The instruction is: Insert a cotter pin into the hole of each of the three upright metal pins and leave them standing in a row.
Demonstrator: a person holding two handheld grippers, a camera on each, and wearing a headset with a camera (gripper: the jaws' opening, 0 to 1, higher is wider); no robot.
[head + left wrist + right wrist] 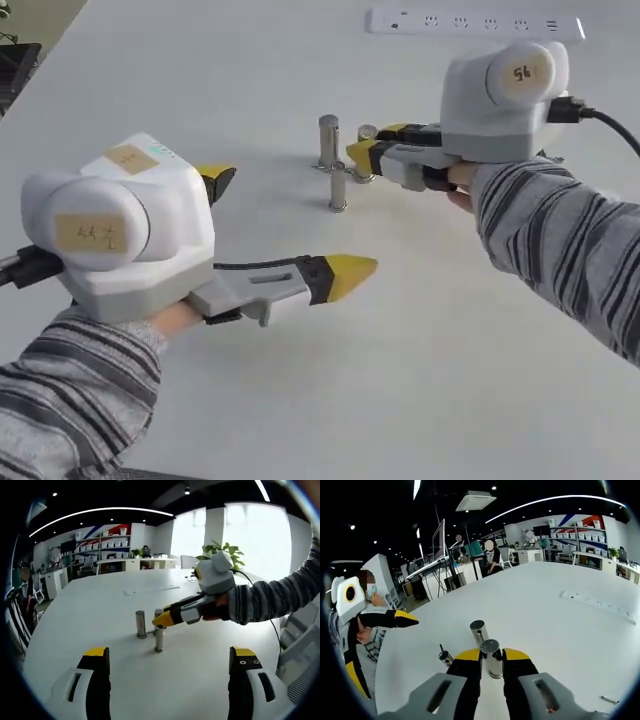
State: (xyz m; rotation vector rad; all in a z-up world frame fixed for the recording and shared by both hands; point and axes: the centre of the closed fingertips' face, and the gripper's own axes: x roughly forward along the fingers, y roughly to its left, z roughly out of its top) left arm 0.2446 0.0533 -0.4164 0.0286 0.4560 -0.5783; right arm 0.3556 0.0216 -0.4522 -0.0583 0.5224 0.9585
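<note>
Right gripper [492, 655]: jaws drawn in on either side of one upright metal pin [492, 664], pads apparently touching it, so taken as pinching it. Pin stood on the workbench [450, 350] between the jaw tips, long axis vertical, flat top up. Just beyond the tips stood a second metal pin [478, 630], also vertical, top bare. Left of the jaws, near but apart, stood a shorter third metal pin [445, 658] with a thin dark stem [441, 649] rising at a slant from its head; judged to be a cotter pin already seated, though too small to confirm. Off to the gripper's right, well apart, small loose cotter pins [608, 699] lay flat on the bench. Left gripper [169, 652]: jaws spread wide, holding nothing, all three pins ahead of it. Estimate: one of three done, two left. Pins stood as a loose cluster rather than a straight row, so lining up also remained.
</note>
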